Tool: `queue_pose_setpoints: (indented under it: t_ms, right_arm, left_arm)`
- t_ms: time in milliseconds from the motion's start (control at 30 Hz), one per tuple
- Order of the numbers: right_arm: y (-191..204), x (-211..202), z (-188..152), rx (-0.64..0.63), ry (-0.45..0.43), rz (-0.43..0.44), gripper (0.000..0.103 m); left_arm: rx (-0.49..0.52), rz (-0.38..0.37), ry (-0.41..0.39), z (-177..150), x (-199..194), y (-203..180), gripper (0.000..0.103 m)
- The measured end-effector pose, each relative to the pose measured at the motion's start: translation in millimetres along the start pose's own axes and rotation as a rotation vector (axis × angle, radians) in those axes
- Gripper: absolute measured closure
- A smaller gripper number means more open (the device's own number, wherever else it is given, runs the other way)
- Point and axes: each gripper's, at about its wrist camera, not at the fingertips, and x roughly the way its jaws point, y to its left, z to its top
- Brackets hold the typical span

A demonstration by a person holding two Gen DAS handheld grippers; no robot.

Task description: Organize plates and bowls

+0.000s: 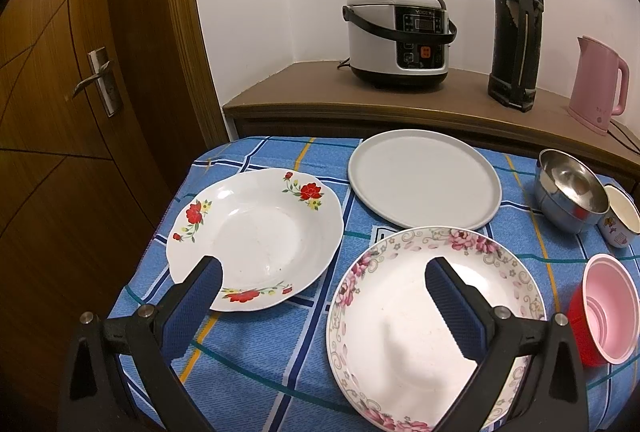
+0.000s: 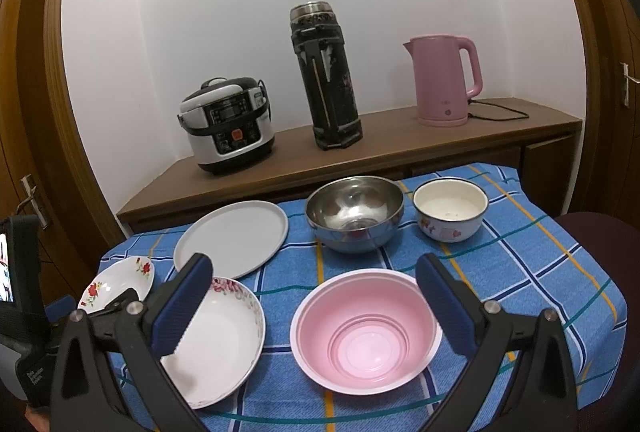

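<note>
On the table (image 2: 520, 272) three plates lie to the left: flat plate (image 2: 234, 236) behind, two deep plates (image 1: 256, 236) (image 1: 420, 320) before. Right, the steel bowl (image 2: 354, 214) and enamel cup (image 2: 450, 210) stand behind the plastic bowl (image 2: 366, 328).

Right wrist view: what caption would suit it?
Open right gripper hovers over a pink bowl on the checked tablecloth.

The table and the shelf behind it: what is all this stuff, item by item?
red-flower plate: 1, white, table's left
grey plate: 1, plain, table's back
pink-flower plate: 1, white, front
steel bowl: 1, silver, back
enamel bowl: 1, cream, right of steel bowl
pink bowl: 1, pink inside, red outside, front right
tablecloth: 1, blue check
rice cooker: 1, white-black, shelf
thermos: 1, black, shelf
kettle: 1, pink, shelf
left gripper: open, over plates
right gripper: open, over pink bowl
</note>
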Motion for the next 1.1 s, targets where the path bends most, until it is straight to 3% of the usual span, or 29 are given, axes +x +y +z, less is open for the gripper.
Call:
queue_pose_setpoints:
  t_ms: [833, 900, 1100]
  right_arm:
    - [12.4, 4.9, -3.7, -0.080, 0.003, 0.035, 0.000]
    - [13.6, 7.3, -5.0, -0.092, 0.010, 0.043, 0.004]
    - [19.2, 21.5, -19.1, -0.135, 0.126, 0.169, 0.041]
  left_arm:
    - [0.013, 0.001, 0.015, -3.0, 5.7, 1.8, 0.000]
    - [0.012, 0.010, 0.017, -3.8, 6.9, 3.7, 0.000]
    - [0.034, -0.043, 0.006, -9.8, 2.7, 19.2, 0.000]
